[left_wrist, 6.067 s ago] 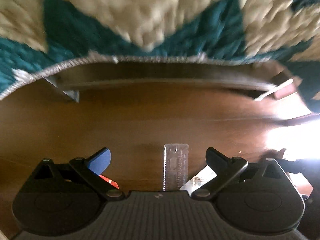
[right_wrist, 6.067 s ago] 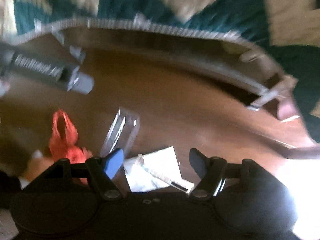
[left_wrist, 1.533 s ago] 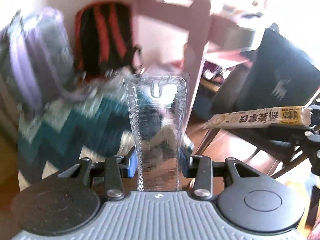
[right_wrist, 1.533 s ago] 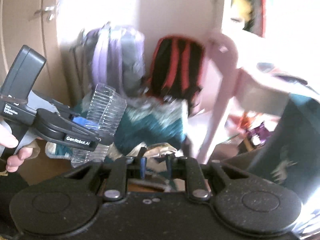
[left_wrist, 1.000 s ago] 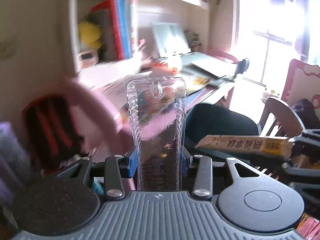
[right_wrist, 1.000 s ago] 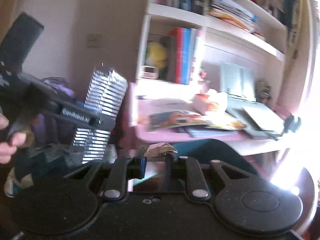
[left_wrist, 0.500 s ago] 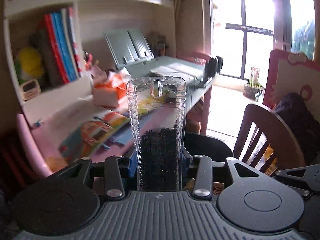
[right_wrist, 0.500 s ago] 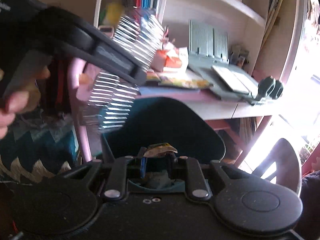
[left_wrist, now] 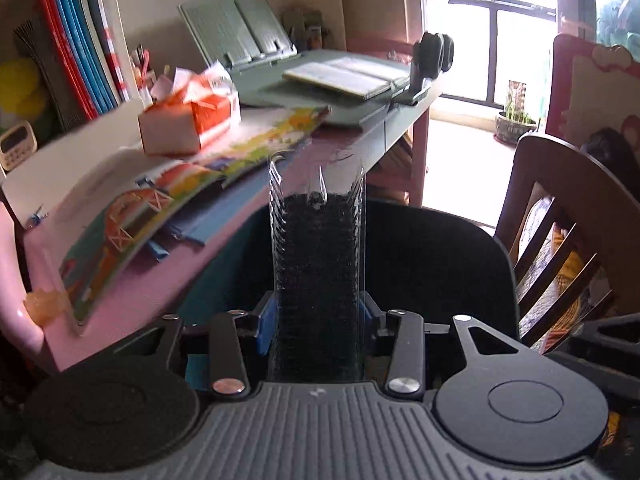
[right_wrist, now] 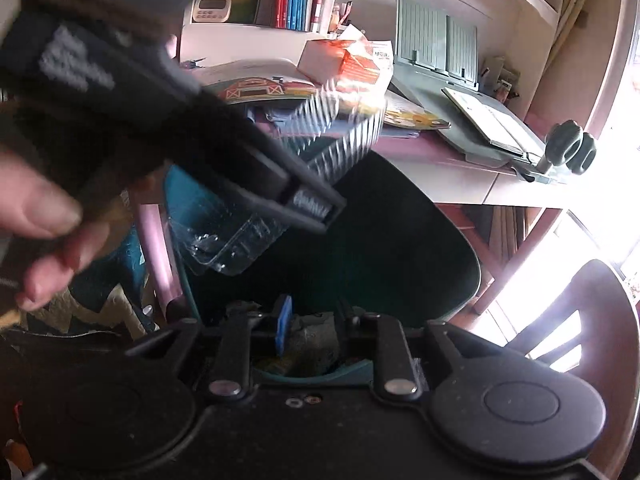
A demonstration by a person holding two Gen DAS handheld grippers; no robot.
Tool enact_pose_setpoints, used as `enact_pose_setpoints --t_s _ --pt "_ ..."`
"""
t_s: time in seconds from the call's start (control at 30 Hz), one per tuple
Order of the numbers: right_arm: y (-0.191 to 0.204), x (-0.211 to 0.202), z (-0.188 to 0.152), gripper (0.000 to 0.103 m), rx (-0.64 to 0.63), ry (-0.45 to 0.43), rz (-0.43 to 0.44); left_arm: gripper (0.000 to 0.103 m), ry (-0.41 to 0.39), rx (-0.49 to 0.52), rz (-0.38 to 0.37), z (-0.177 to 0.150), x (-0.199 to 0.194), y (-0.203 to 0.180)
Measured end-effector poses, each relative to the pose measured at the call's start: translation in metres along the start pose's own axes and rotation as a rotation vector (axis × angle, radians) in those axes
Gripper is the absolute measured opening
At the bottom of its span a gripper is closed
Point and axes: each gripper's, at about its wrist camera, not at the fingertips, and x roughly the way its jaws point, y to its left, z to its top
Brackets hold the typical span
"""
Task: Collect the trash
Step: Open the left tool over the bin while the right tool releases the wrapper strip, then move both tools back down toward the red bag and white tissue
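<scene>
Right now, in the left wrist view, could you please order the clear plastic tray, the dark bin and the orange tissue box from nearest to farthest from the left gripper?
1. Clear plastic tray: clamped in the left gripper.
2. Dark bin: directly beyond and below the tray.
3. Orange tissue box: upper left, on the pink desk.

Clear ribbed tray [left_wrist: 318, 264] over a dark teal bin [left_wrist: 460, 240] — pink desk [left_wrist: 152, 284], orange-and-white tissue box [left_wrist: 188, 116], red and blue books [left_wrist: 80, 40], blue finger pad [right_wrist: 283, 326]

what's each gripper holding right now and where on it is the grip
Left gripper: the clear plastic tray, clamped across its lower end. Right gripper: jaws opening over the bin, nothing clearly gripped.
</scene>
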Motion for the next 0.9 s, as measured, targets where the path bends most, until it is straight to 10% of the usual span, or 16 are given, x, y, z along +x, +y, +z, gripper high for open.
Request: enact_pose_setpoints --t_s 0.27,0.4,0.9 --pt "0.0 -0.004 0.0 0.044 -0.001 -0.005 -0.011 0.047 0.072 -0.035 -0.034 -0.009 0.022 0.005" --pt "-0.001 -0.006 0.001 0.052 0.005 -0.011 -0.031 0.08 0.052 -0.066 -0.009 -0.011 0.013 0.01" --pt "0.023 -0.066 0.003 0.06 0.047 -0.098 0.007 0.081 -0.017 -0.08 0.001 -0.032 -0.073 0.034"
